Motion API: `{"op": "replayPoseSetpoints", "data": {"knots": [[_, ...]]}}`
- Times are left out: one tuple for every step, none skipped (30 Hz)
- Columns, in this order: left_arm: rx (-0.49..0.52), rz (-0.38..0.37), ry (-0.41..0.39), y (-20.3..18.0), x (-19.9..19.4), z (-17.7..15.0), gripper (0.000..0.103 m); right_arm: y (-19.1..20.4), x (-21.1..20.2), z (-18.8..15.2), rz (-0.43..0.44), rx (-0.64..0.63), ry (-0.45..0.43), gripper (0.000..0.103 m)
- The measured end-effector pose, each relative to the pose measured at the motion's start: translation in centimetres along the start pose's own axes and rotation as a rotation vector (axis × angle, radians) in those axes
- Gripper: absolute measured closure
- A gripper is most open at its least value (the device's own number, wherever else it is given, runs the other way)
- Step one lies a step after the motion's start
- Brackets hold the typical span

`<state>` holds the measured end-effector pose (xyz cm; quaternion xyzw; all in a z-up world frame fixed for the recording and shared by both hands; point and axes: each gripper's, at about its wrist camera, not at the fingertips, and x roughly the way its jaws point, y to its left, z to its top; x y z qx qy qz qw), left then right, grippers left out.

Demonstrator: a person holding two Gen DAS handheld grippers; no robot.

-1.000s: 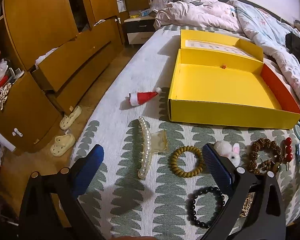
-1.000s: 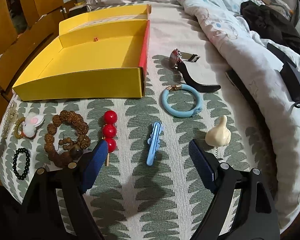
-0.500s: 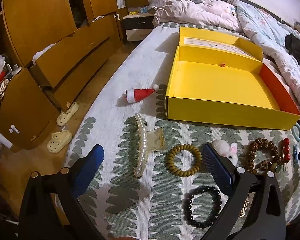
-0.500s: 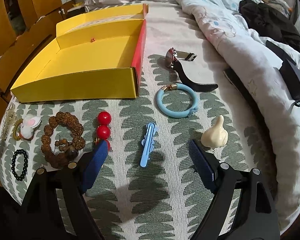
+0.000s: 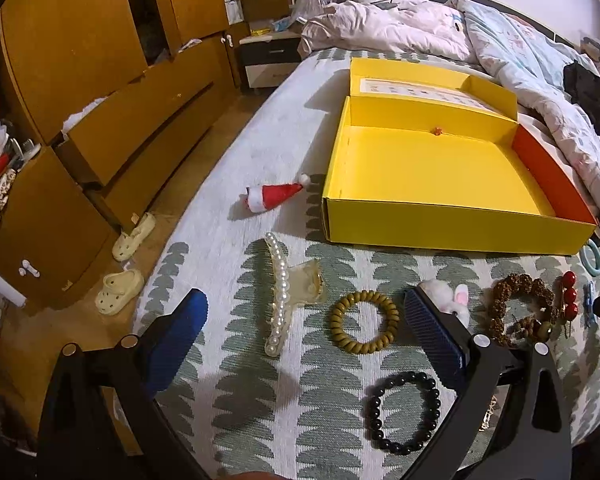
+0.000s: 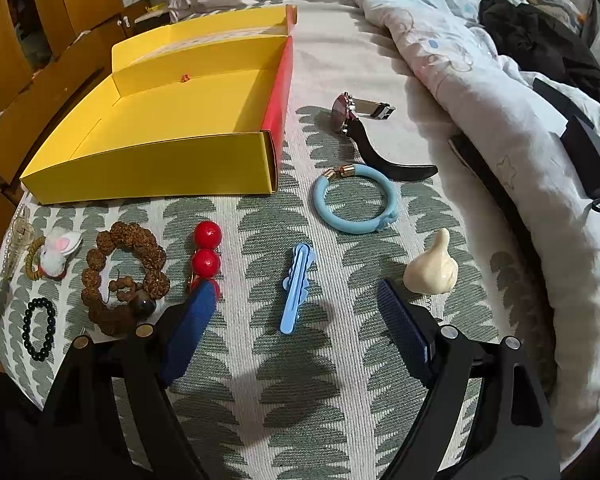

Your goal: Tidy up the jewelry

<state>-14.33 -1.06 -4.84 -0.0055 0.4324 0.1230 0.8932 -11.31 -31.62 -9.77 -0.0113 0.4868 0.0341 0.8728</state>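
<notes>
The open yellow box lies empty on the patterned bedspread. In front of it, left to right, sit a pearl hair claw, an olive coil bracelet, a white bunny hair tie and a brown bead bracelet. A black bead bracelet lies nearer. My left gripper hovers open above the claw and the coil bracelet, holding nothing. My right gripper is open over a blue hair clip. A red bead pin, a blue bangle, a watch and a cream thumb-shaped piece lie around it.
A small Santa hat clip lies left of the box. The bed edge drops to the floor on the left, by slippers and wooden drawers. A bunched quilt and dark clothes fill the right side.
</notes>
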Motion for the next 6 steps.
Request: {"op": "replayPoseSetpoints", "data": {"knots": [[-0.004, -0.019, 0.014, 0.07, 0.18, 0.00, 0.006, 0.01, -0.01, 0.01, 0.000, 0.000, -0.001, 0.019], [-0.010, -0.037, 0.032, 0.14, 0.43, 0.00, 0.006, 0.00, 0.00, 0.00, 0.000, -0.001, 0.000, 0.019], [-0.016, -0.045, 0.041, 0.15, 0.56, -0.13, 0.006, 0.00, 0.01, 0.00, 0.001, -0.001, 0.000, 0.019], [-0.021, -0.050, 0.047, 0.18, 0.65, -0.16, 0.006, 0.01, 0.01, 0.00, 0.001, -0.001, 0.001, 0.019], [-0.025, -0.050, 0.048, 0.27, 0.71, -0.16, 0.006, 0.01, 0.03, 0.01, 0.001, -0.002, 0.002, 0.019], [-0.024, -0.044, 0.046, 0.22, 0.65, -0.18, 0.006, 0.02, 0.03, 0.01, 0.000, -0.002, 0.003, 0.019]]}}
